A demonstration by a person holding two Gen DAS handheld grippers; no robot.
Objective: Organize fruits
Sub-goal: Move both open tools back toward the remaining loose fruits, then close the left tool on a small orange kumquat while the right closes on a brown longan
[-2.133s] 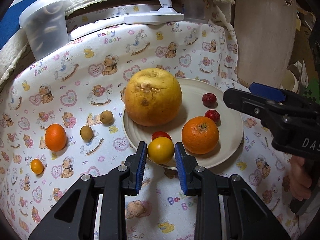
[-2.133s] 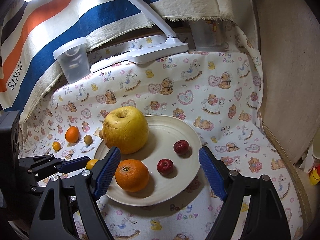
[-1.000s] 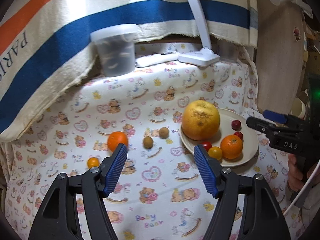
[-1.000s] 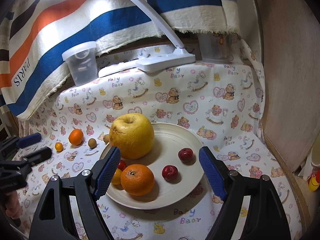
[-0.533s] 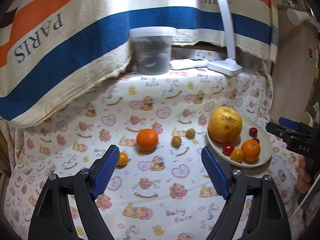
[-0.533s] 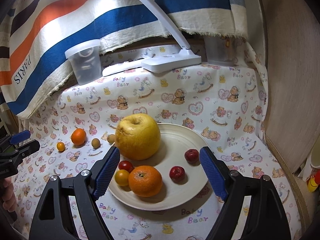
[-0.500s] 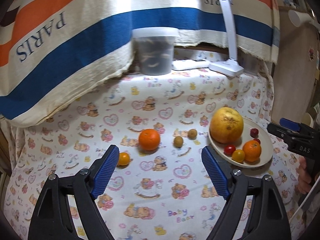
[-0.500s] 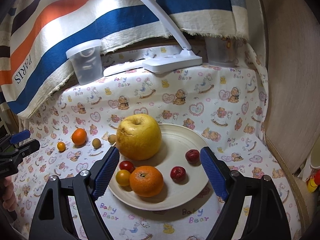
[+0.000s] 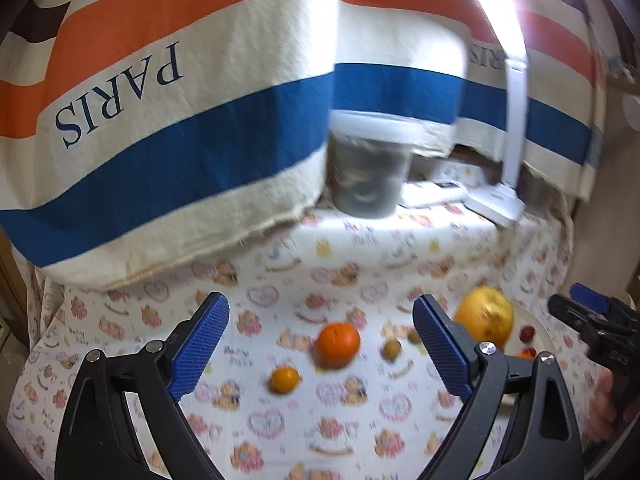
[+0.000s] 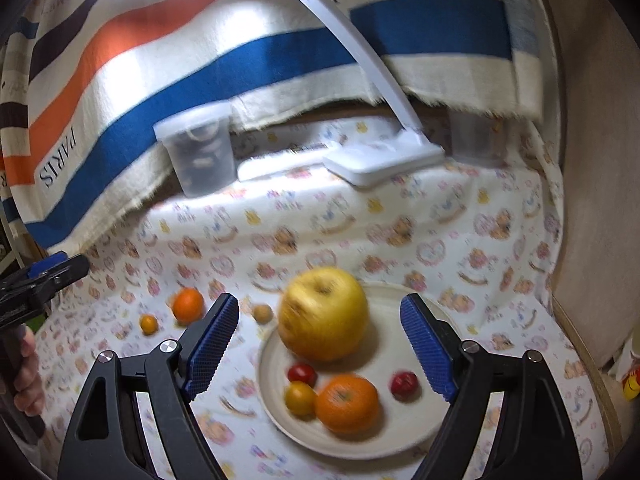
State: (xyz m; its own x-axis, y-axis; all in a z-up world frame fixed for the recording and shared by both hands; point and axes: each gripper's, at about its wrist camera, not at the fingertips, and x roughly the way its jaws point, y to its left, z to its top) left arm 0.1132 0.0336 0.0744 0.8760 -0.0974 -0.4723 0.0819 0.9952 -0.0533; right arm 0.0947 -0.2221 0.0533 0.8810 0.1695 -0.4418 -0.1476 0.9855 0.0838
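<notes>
My left gripper (image 9: pixel 320 344) is open and empty, raised above the cloth. Between its fingers lie an orange (image 9: pixel 338 342), a small orange fruit (image 9: pixel 285 379) and a brown fruit (image 9: pixel 391 349). My right gripper (image 10: pixel 320 344) is open and empty above the cream plate (image 10: pixel 400 436). The plate holds a large yellow fruit (image 10: pixel 323 313), an orange (image 10: pixel 347 402), a small yellow fruit (image 10: pixel 300 399), a red tomato (image 10: pixel 302 373) and a red fruit (image 10: pixel 404 385). Both views are blurred.
A clear tub (image 9: pixel 370 168) and a white desk lamp (image 10: pixel 384 160) stand at the back of the table, under a striped cloth (image 9: pixel 160 120). A wooden panel (image 10: pixel 600 160) bounds the right side. The other gripper shows at each view's edge (image 9: pixel 600 320).
My left gripper released the small yellow fruit on the plate, opened wide and pulled back and up to the left. The right gripper tilted up a little.
</notes>
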